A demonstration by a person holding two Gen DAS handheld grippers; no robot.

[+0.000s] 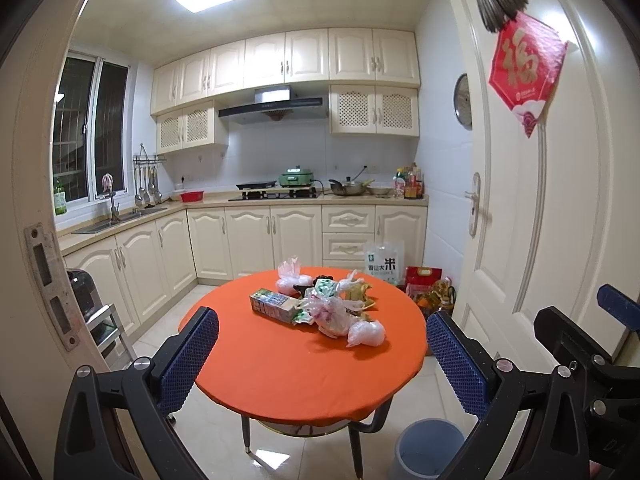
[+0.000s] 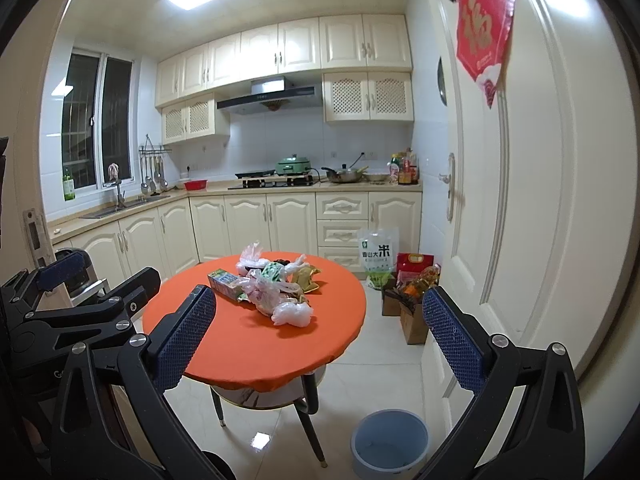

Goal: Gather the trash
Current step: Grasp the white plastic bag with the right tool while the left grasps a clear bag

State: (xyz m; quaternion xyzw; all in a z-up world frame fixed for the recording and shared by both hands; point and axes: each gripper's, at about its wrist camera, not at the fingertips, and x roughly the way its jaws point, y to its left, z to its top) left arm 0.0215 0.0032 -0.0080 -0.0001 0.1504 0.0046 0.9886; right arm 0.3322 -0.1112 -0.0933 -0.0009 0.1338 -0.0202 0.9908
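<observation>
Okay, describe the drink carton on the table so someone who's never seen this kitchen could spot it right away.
Find the round table with the orange cover in the middle of the kitchen. On it sits a pile of trash, mostly crumpled plastic bags. The drink carton lies on its side at the pile's left edge: the only boxy, straight-edged item, printed in green and blue.

The wastebasket [image 1: 430, 450] is cut by the lower frame edge in the left wrist view and partly covered by the left gripper's finger [image 1: 460, 364]. In the right wrist view its rim [image 2: 390, 446] is also clipped at the bottom. The table [image 2: 328, 320] hides its own legs beneath the orange cloth. Within the trash pile [image 1: 328, 304], the dark item at the back is too small to identify, possibly a container. Bottle labels [image 2: 404, 170] on the counter are illegible. The door ornament [image 2: 486, 26] is cropped at the top.
</observation>
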